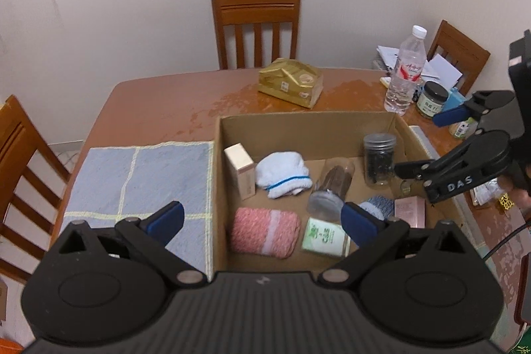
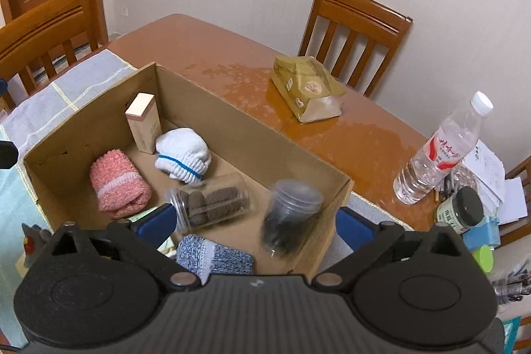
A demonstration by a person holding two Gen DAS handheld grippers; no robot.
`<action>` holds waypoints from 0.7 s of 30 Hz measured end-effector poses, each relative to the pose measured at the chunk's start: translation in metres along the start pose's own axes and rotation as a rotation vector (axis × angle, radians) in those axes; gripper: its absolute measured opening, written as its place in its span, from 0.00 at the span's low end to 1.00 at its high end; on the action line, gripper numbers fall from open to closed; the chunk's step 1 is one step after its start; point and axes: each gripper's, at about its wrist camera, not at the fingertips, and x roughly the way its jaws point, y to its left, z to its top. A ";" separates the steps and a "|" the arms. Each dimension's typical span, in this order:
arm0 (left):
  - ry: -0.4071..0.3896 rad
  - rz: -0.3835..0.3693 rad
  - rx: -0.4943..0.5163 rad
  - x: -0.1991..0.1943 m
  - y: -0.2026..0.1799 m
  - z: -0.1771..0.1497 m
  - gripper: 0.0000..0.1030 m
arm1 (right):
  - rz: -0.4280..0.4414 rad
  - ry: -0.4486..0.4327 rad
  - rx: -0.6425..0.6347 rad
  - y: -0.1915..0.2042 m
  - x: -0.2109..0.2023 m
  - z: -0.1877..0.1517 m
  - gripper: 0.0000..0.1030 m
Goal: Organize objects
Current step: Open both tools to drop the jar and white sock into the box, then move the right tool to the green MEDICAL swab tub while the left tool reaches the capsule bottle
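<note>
A cardboard box (image 1: 298, 121) (image 2: 239, 121) stands on the wooden table. It holds a pink towel roll (image 1: 264, 232) (image 2: 119, 186), a white sock bundle (image 1: 283, 175) (image 2: 182, 153), a cream carton (image 1: 239, 170) (image 2: 142, 121), a jar lying on its side (image 1: 332, 188) (image 2: 212, 199), an upright dark-filled jar (image 1: 379, 160) (image 2: 290, 216), a blue-grey sock roll (image 1: 378, 208) (image 2: 215, 256), a green packet (image 1: 327, 236) and a pink box (image 1: 410, 211). My left gripper (image 1: 262, 223) is open above the box's near side. My right gripper (image 2: 255, 223) (image 1: 418, 145) is open over the box's right end, empty.
A blue checked cloth (image 1: 139, 188) lies left of the box. A gold package (image 1: 290, 82) (image 2: 307, 88), a water bottle (image 1: 405, 72) (image 2: 441, 151), a black-lidded jar (image 1: 431, 98) (image 2: 459, 209) and papers sit behind and right. Chairs (image 1: 257, 25) surround the table.
</note>
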 end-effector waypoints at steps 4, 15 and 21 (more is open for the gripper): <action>0.001 0.016 -0.016 -0.007 -0.002 -0.010 0.97 | -0.004 0.010 -0.019 0.007 -0.014 -0.006 1.00; 0.017 0.015 -0.089 -0.023 -0.015 -0.074 0.98 | -0.052 -0.032 -0.024 0.026 -0.061 -0.067 1.00; 0.052 0.005 -0.078 -0.025 -0.027 -0.111 0.98 | 0.004 -0.008 -0.010 0.041 -0.075 -0.109 1.00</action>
